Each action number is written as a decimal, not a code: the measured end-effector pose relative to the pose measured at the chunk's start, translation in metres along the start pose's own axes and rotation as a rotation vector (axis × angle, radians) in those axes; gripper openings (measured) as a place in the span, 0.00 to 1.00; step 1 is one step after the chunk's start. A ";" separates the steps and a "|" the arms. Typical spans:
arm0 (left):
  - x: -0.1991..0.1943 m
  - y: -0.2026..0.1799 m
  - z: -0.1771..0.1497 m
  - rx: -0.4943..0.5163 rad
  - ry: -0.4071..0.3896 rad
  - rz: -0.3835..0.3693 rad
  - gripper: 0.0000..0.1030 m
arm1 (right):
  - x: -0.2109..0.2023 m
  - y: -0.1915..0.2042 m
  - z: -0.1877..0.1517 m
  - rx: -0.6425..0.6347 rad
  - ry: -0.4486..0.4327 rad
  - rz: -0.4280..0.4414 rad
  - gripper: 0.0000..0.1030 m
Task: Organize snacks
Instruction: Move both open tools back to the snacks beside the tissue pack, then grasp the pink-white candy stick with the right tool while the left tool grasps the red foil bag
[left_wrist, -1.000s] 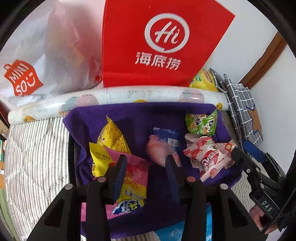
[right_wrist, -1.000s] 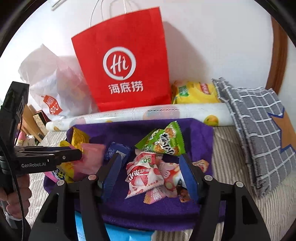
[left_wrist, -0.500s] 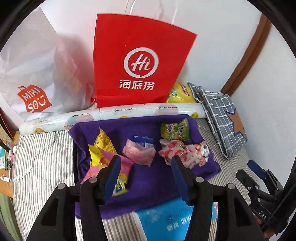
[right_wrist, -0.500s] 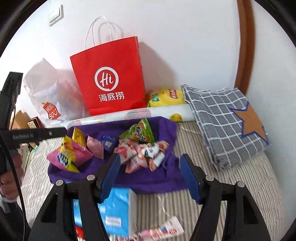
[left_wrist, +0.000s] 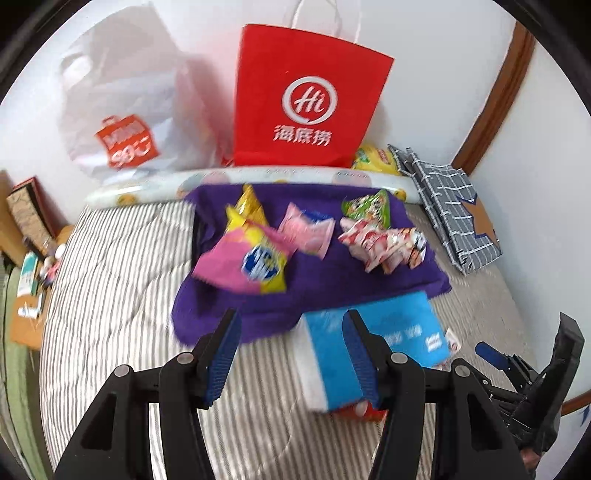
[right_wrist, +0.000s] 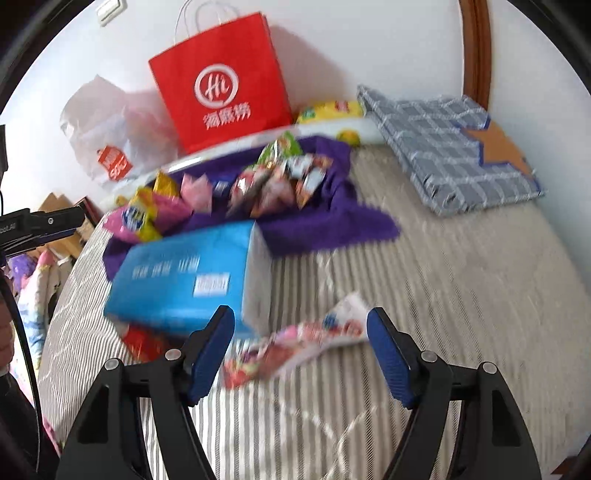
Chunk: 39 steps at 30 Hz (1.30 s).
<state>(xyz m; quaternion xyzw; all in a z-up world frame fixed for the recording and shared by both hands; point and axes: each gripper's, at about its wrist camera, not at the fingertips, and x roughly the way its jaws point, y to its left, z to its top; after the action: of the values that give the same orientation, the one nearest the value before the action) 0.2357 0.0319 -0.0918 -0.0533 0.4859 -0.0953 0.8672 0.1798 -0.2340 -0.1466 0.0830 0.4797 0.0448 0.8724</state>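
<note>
Several snack packets lie on a purple cloth (left_wrist: 314, 295): a pink-and-yellow bag (left_wrist: 243, 262), a pink packet (left_wrist: 306, 232), a green one (left_wrist: 369, 206) and red-and-white ones (left_wrist: 384, 243). In front of the cloth sits a blue tissue pack (left_wrist: 369, 339) (right_wrist: 184, 277), with something red (right_wrist: 140, 343) tucked under it. My left gripper (left_wrist: 291, 354) is open and empty over the striped bedding, its right finger in front of the pack. My right gripper (right_wrist: 299, 332) has its jaws opening. A loose pink-and-red packet (right_wrist: 295, 343) lies on the bed between its fingers, untouched.
A red paper bag (left_wrist: 306, 103) and a white plastic bag (left_wrist: 122, 122) stand against the wall behind a printed roll (left_wrist: 258, 177). A folded checked cloth with a star (right_wrist: 454, 147) and a yellow package (right_wrist: 328, 109) lie at the right. Clutter sits beyond the bed's left edge.
Both grippers have drawn back from the purple cloth, bringing the blue pack and the loose packet into view. Both pairs of jaws stand wider than before.
</note>
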 end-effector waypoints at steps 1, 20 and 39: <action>-0.001 0.002 -0.004 -0.006 0.004 0.004 0.53 | 0.001 0.002 -0.002 -0.004 0.001 0.000 0.72; -0.009 0.007 -0.047 -0.045 0.035 0.045 0.53 | 0.009 -0.011 -0.029 -0.054 0.050 -0.031 0.16; 0.012 -0.009 -0.068 -0.038 0.072 0.000 0.53 | 0.019 -0.039 -0.028 0.011 0.028 -0.100 0.53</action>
<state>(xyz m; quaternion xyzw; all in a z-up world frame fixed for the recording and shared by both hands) 0.1830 0.0210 -0.1351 -0.0665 0.5186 -0.0881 0.8479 0.1661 -0.2667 -0.1850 0.0633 0.4957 -0.0005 0.8662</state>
